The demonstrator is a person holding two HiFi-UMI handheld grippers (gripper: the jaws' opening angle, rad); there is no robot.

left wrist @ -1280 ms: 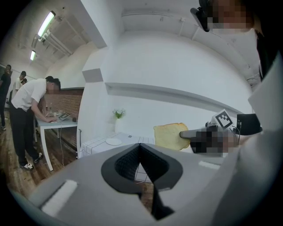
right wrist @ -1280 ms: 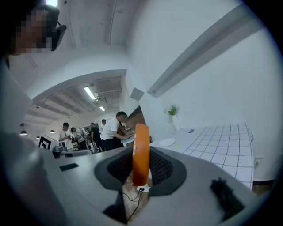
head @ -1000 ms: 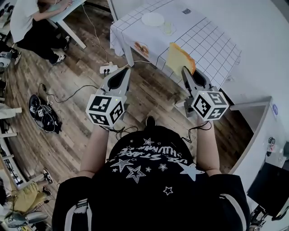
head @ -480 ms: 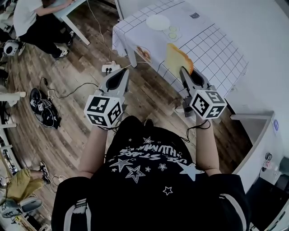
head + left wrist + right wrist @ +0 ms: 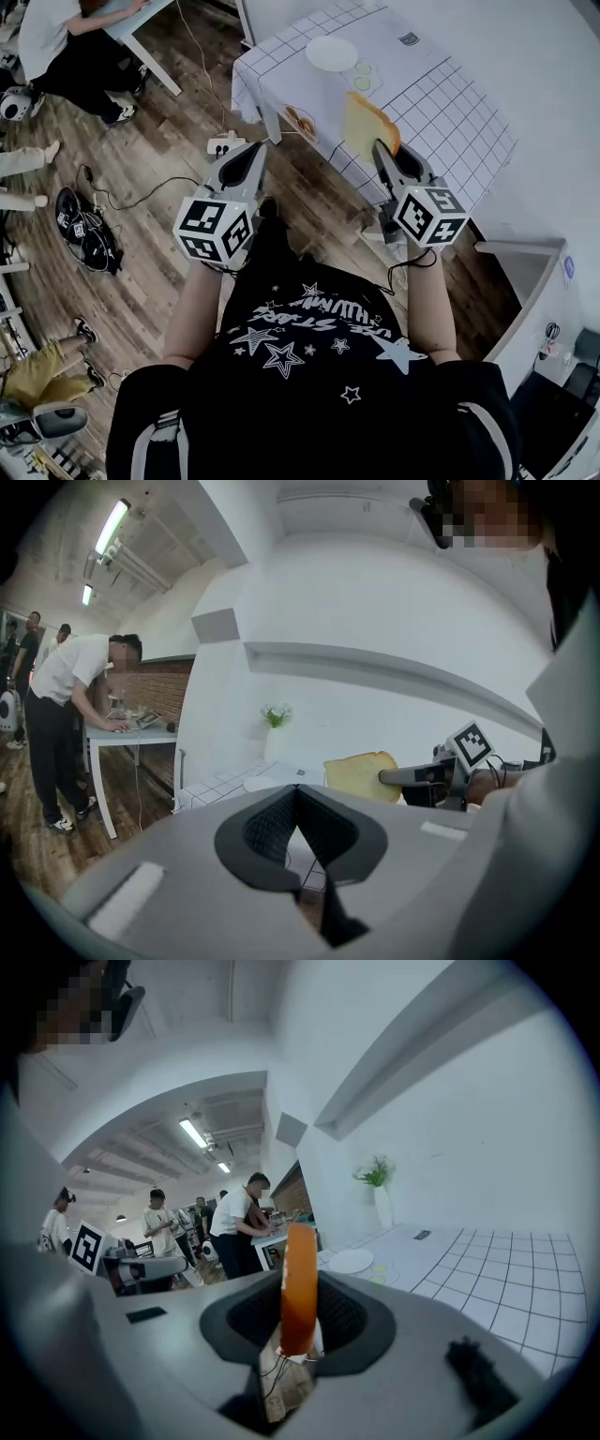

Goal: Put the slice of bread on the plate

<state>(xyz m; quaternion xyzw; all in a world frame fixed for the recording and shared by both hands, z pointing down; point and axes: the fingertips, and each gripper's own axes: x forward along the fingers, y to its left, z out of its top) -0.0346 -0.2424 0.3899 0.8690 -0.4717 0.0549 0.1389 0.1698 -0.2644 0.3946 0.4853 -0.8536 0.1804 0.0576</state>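
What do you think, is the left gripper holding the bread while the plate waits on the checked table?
Not the left: the right gripper holds the bread, as the right gripper view shows. The left gripper is empty. The plate does wait on the checked table.

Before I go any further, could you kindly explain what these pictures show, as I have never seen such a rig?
A person holds a two-jaw gripper in each hand; there is no robot arm. The head view looks down from the person's head; the other two cameras ride on the grippers, looking along their jaws. The right gripper grips a slice of bread on edge. The left gripper is empty, jaws together. Ahead, a table with a checked cloth bears a white plate.
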